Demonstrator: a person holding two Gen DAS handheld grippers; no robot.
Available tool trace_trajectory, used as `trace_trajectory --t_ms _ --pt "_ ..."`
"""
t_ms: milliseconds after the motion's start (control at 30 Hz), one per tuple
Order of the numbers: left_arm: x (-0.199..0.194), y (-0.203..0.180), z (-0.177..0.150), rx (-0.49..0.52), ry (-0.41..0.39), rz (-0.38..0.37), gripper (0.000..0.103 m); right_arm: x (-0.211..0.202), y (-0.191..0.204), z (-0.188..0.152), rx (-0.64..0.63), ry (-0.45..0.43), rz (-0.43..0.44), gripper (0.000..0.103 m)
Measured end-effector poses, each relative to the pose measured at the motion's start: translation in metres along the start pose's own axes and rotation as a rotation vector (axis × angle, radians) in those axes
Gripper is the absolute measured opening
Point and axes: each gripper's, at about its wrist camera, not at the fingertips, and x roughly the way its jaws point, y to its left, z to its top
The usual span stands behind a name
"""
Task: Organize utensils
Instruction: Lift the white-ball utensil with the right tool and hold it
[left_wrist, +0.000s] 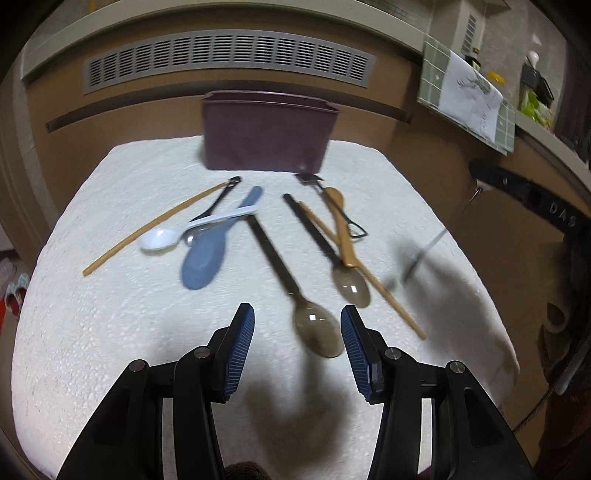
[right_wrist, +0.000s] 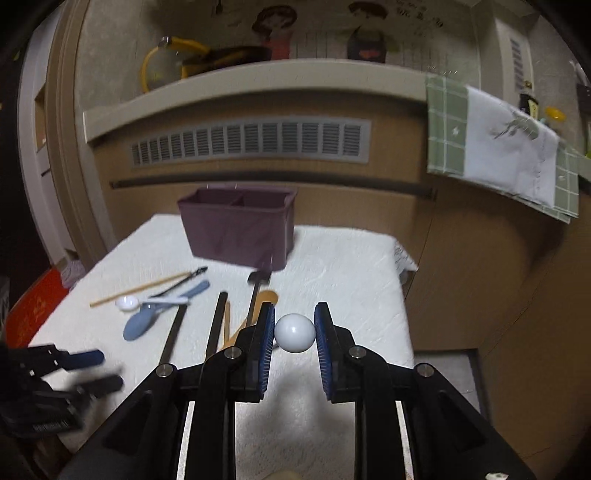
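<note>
Motion blur softens both views, worst at the right of the left wrist view, where a thin grey streak (left_wrist: 424, 254) above the white cloth (left_wrist: 110, 332) cannot be identified. In the right wrist view the right gripper (right_wrist: 294, 332) fills the lower centre, and a white ball-shaped object (right_wrist: 294, 333) sits between its blue pads (right_wrist: 266, 350); both pads touch its sides, so the jaws stand partly apart, closed on it. What the ball belongs to is hidden behind it. The left wrist view shows nothing of this ball.

The left gripper (left_wrist: 297, 325) appears at the lower centre of its own view with jaws wide apart and nothing between them, above the cloth just left of the brown spoon (left_wrist: 317, 328). The right wrist view shows it again, blurred, at the lower left edge.

The loose utensils lie mid-frame in the left wrist view: a chopstick (left_wrist: 155, 229), a white spoon (left_wrist: 162, 238), a blue spoon (left_wrist: 207, 258), a second brown spoon (left_wrist: 351, 284) and a wooden spoon (left_wrist: 341, 229), crossing one another. The right gripper's fingers cut off several of these in its view.

The purple bin (left_wrist: 266, 136) stands at the cloth's far edge, upper centre. Only the right wrist view looks into it, showing a divider (right_wrist: 236, 201).
</note>
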Motion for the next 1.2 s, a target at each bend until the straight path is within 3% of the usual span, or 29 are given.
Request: trace_trajectory --t_ms 333,467,600,833,1033,1200 --pt "0.047 -0.021 -0.007 0.092 0.123 0.061 0.05 -0.028 -0.002 -0.024 0.0 -0.034 -0.008 0.02" --pt "0.042 -0.018 -0.01 0.179 0.071 0.143 0.05 -0.027 -0.003 -0.029 0.005 -0.039 -0.024 0.02" --pt "0.034 0.01 -0.005 0.158 0.024 0.202 0.05 -0.026 -0.002 -0.033 0.006 -0.039 -0.011 0.02" --pt "0.018 0.047 -0.007 0.097 -0.038 0.072 0.05 -0.021 0.004 -0.036 -0.004 -0.022 -0.001 0.02" --pt "0.024 0.037 -0.02 0.085 0.008 0.062 0.05 -0.019 0.013 -0.036 -0.021 -0.015 0.017 0.02" --pt "0.029 0.019 -0.028 0.12 0.015 0.106 0.05 -0.016 0.021 -0.039 -0.042 -0.012 0.014 0.02"
